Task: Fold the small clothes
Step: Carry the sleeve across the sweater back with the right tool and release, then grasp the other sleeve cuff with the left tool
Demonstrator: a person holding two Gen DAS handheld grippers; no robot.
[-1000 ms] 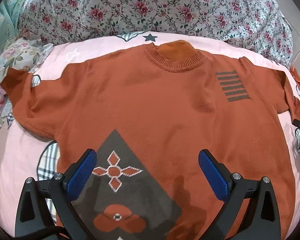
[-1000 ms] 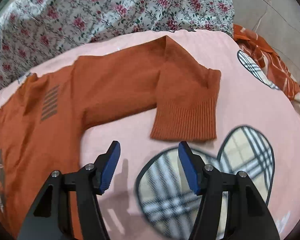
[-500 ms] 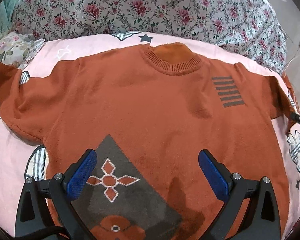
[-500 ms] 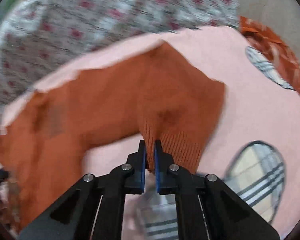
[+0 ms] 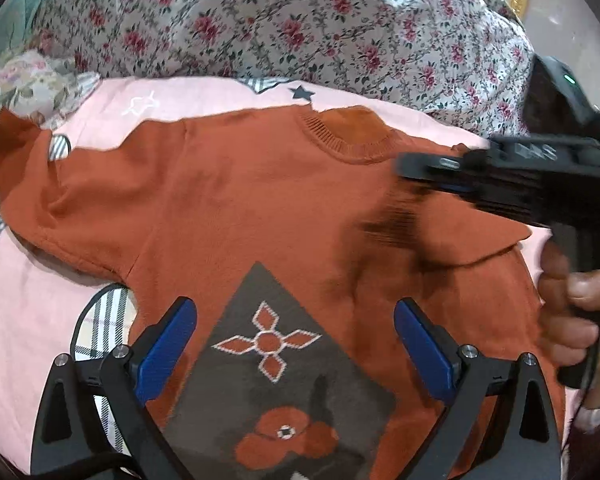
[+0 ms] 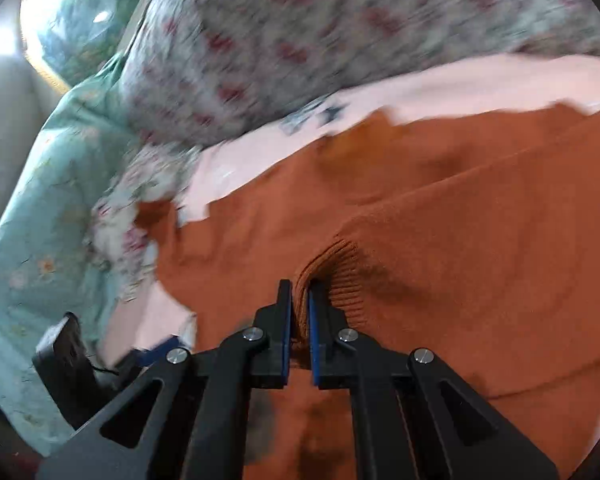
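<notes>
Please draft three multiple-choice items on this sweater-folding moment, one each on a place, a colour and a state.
1. Where does the right gripper hold the sweater?
A. at the ribbed cuff of a sleeve
B. at the neckline
C. at the bottom hem

2. What colour is the diamond patch on the sweater's front?
A. white
B. dark grey
C. green

3. How does the left gripper stand?
A. shut on the collar
B. shut on the sheet
C. open, holding nothing

Answers:
1. A, the right wrist view shows the ribbed cuff pinched between the closed fingers.
2. B, the left wrist view shows a dark grey diamond with orange flower motifs.
3. C, its blue pads are spread wide over the sweater with no cloth between them.
</notes>
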